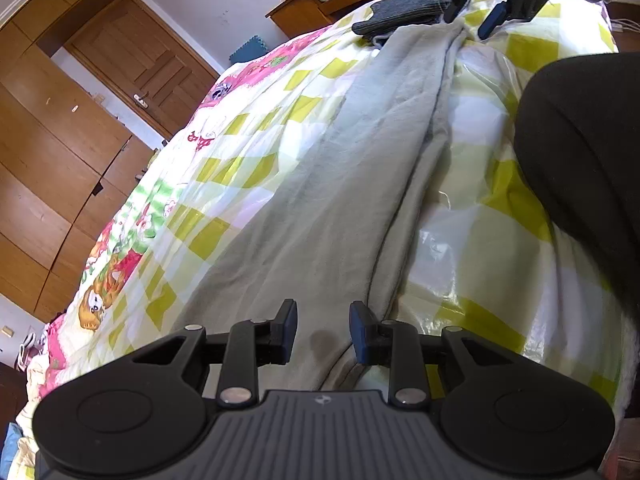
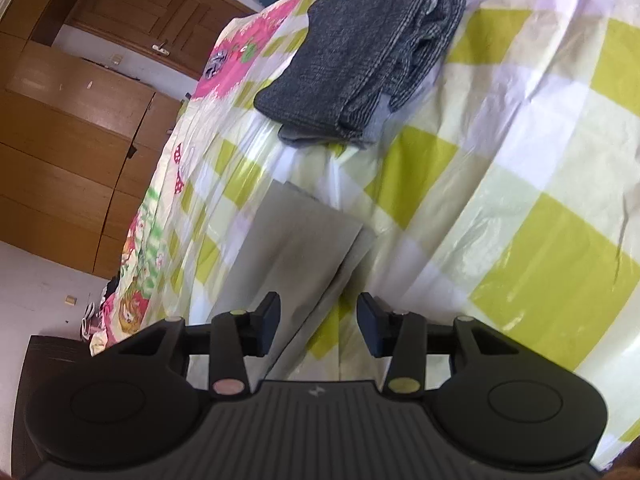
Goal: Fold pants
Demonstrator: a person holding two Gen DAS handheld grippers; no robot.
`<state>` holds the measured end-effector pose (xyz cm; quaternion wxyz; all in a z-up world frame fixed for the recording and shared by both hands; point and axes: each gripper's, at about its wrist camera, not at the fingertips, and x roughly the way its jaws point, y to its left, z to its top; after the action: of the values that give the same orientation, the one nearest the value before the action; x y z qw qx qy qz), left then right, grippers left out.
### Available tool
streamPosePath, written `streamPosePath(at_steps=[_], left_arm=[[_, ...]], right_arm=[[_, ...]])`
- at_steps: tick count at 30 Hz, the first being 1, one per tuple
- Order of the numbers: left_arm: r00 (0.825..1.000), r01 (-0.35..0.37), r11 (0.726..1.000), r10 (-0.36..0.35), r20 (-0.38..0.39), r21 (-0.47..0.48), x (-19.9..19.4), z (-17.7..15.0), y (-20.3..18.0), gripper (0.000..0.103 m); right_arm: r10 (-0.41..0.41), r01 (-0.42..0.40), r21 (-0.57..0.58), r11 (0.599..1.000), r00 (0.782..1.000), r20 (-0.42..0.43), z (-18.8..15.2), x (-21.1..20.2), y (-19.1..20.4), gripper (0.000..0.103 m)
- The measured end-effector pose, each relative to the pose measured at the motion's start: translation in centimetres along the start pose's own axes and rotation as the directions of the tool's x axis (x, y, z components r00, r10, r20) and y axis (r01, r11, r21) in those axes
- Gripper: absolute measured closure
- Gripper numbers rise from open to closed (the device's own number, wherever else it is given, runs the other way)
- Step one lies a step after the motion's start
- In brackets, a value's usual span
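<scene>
Grey pants [image 1: 320, 200] lie beneath both released tools, left [image 1: 323, 330] and right [image 2: 319, 326].

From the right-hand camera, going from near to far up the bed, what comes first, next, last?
right gripper → light grey pants → checked bedcover → folded dark grey garment → wooden door.

Left gripper [image 1: 323, 330] and right gripper [image 2: 319, 326] tilt downward, jaws parted
</scene>
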<state>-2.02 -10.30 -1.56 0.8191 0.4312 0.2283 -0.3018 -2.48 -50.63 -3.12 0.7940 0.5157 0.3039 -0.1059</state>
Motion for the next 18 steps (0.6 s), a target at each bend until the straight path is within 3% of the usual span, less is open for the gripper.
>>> streamPosePath(at_steps=[3,5,7,9,12,15,18], left_arm=[[1.0,-0.002,1.0,0.002,-0.001,-0.002,0.1,0.1,-0.1,0.06],[1.0,-0.004,1.0,0.004,0.0,-0.007,0.0,0.1,0.0,0.06],[1.0,-0.003,1.0,0.003,-0.004,-0.017,0.1,0.1,0.1,0.06],[1.0,-0.014,1.0,0.014,0.001,-0.012,-0.3,0.2,0.3,0.06],[0.999,-0.014,0.999,0.016,0.028,-0.053,-1.4,0.3,1.0,0.059],[1.0,0.006,0.999,-0.007,-0.012,-0.052,-0.5,-0.3,0.7,0.059],[1.0,-0.008,1.0,0.008,-0.011,-0.008,-0.4,-0.8,-0.3,0.059]], right_arm=[[0.028,-0.027,0.024,0.999,0.999,-0.028,0.0,1.5,0.7,0.054],[-0.013,0.013,0.009,1.0,1.0,-0.012,0.0,2.5,1.4,0.056],[-0.057,0.057,-0.013,0.998,0.998,0.013,0.2,2.6,1.9,0.093],[-0.027,0.028,-0.022,0.999,0.999,0.042,0.8,1.2,1.9,0.098],[0.005,-0.005,0.0,1.0,0.994,0.111,1.6,-1.5,0.5,0.099],[-0.145,0.151,-0.043,0.988,0.983,0.111,1.6,-0.9,-0.4,0.099],[-0.215,0.233,-0.18,0.956,0.97,0.111,0.9,-0.8,1.1,0.092]])
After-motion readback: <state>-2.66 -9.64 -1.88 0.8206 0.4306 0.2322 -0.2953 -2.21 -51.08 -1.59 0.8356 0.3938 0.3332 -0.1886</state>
